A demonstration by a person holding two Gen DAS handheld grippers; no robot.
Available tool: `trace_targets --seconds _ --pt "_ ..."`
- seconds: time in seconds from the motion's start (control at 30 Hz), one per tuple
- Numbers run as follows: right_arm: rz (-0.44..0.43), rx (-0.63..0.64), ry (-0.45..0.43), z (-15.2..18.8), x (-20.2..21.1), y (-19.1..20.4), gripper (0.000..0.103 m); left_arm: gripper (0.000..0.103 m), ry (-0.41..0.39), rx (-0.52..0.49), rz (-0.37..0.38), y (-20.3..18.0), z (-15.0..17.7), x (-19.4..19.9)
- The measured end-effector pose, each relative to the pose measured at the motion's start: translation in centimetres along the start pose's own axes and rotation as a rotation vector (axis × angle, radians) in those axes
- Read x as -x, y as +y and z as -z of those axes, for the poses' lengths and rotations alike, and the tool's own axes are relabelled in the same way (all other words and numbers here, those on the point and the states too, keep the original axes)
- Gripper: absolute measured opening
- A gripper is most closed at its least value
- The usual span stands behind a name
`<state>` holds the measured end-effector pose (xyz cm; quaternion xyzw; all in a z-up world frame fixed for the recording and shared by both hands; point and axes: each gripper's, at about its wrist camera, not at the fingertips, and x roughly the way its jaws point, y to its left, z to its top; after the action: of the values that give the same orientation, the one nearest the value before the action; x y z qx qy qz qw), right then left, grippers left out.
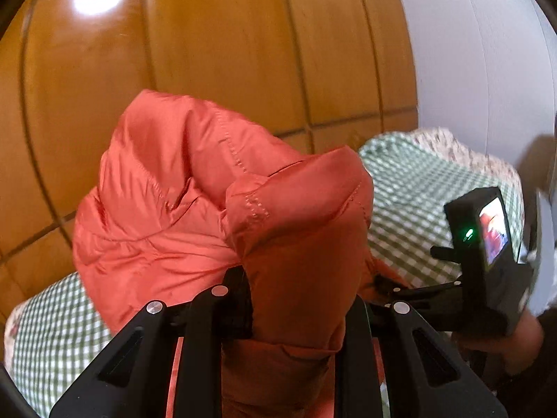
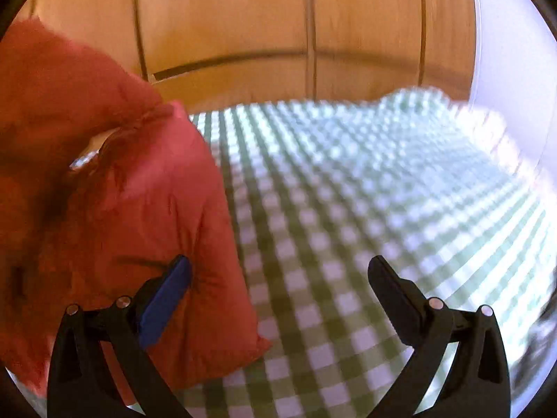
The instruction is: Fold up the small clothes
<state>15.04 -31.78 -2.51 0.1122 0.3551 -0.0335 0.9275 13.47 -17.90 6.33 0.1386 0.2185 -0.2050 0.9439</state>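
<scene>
Nearest the left wrist camera, the left tongs (image 1: 289, 317) are pinched nearly closed on a thick fold of the orange padded jacket (image 1: 181, 188). The puffy cloth bulges up between the two black arms and spills away toward ten o'clock, lifted clear of the green checked bedcover (image 1: 417, 188). Gripping a bunched edge this way probably serves to carry one part of the garment over the rest for a fold.

In the right wrist view, the right tongs (image 2: 278, 278) stand wide apart with nothing between them. The jacket lies at nine o'clock of them, its lower corner resting on the bedcover, and the left-hand finger with the blue pad (image 2: 167, 306) appears against the cloth, though whether it touches cannot be told. The open stance suggests this hand is free to take a fresh hold on the garment.

Farther off, at twelve o'clock in both views, wooden cupboard panels (image 2: 243, 17) rise behind the bed, with a pale wall (image 1: 487, 52) at two o'clock.
</scene>
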Motion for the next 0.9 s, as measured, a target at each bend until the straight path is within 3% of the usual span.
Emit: trace_targets --seconds 0.2,0.3,0.4,0.57,0.67,0.77,0.83,0.9 --pt "-0.037 -0.024 0.014 -0.7 0.3 -1.1 0.101 0.024 0.028 -0.163 -0.006 -4.2 1.8 -3.3" --pt "0.011 -0.080 -0.061 -3.0 2.8 -3.4 0.101 0.027 0.017 -0.234 -0.012 -5.4 3.0 -3.3" --pt "-0.084 -0.103 -0.140 -6.1 6.0 -3.6 0.101 0.027 0.008 -0.272 -0.015 -5.8 3.8 -3.1" --pt "-0.272 0.209 -0.213 -10.9 10.0 3.5 0.101 0.027 0.010 -0.271 -0.020 -5.0 4.2 -2.4" --pt "-0.273 0.363 -0.170 -12.2 8.8 8.2 0.101 0.032 0.009 -0.285 -0.022 -5.3 4.2 -2.6" --pt "-0.220 0.452 -0.051 -12.6 4.4 10.7 0.101 0.038 0.001 -0.307 -0.022 -5.7 4.3 -2.4" --pt "-0.176 0.440 -0.012 -12.2 1.7 10.0 0.101 0.042 0.003 -0.315 -0.001 -5.6 4.5 -2.0" --pt "-0.201 0.363 0.027 -11.8 0.0 8.4 0.101 0.042 0.008 -0.324 0.022 -5.4 4.8 -1.3"
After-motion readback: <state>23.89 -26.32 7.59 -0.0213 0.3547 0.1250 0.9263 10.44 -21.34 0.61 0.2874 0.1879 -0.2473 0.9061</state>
